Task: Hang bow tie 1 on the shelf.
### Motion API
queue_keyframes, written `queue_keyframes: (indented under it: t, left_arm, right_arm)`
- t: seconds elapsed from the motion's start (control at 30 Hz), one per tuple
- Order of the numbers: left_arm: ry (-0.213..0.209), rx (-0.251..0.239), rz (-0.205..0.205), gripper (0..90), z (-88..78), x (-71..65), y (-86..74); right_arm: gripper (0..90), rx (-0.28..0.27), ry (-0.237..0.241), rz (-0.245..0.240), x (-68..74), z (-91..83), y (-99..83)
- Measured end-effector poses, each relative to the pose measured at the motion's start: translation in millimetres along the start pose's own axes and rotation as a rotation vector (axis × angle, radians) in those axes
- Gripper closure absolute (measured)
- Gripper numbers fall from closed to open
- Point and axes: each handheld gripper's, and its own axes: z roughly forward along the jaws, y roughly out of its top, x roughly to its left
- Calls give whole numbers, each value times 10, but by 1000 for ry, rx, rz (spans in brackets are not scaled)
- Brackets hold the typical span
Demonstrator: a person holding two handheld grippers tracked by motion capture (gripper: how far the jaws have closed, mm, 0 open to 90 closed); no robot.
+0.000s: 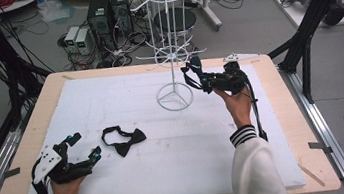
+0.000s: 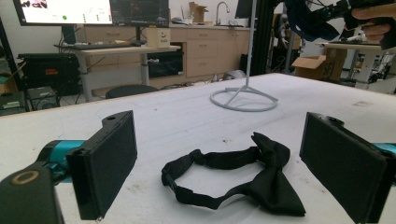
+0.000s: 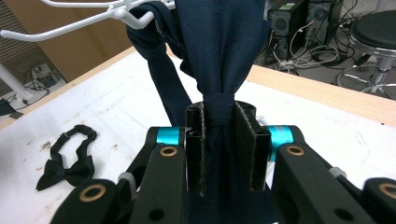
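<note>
Gripping navy bow tie (image 3: 219,70), right claw (image 3: 219,149)

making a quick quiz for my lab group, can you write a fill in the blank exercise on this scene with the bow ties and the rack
1. The right gripper is shut on a dark ____ fabric bow tie.
2. The black fabric bow tie lies flat on the white ____ sheet.
3. The left gripper has its jaws ____, with the black bow tie just ahead of them.
4. The white wire display rack stands on a ____ base.

Missing words: navy; foam; open; round
</note>
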Motion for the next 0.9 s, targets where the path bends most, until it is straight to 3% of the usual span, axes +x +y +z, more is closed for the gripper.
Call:
queue_keyframes:
  t: [0.2,0.23,0.3,0.37,0.4,0.43,0.57,0.9]
  left_arm:
    - [0,0,1,114,-1,0,0]
    - [0,-1,0,114,0,0,0]
    - [0,-1,1,114,-1,0,0]
    - [0,-3,-2,114,1,-1,-1]
    - [0,-1,1,114,-1,1,0]
    - [0,-1,0,114,0,0,0]
    - [-1,-2,-3,114,-1,2,0]
    - [0,-2,-7,114,2,4,0]
  right_arm:
    - [728,-2,0,-7,2,-10,3]
    - [664,-3,5,-7,0,-13,3]
    - [331,-13,2,17,5,-5,-2]
    - [107,26,-46,-3,39,-14,-4]
    - [83,52,-64,-39,58,-26,-7]
    - [80,41,-88,-71,99,-69,-29]
    - [14,55,-102,-78,150,-166,-71]
    - [13,-76,-107,-129,342,-571,-348]
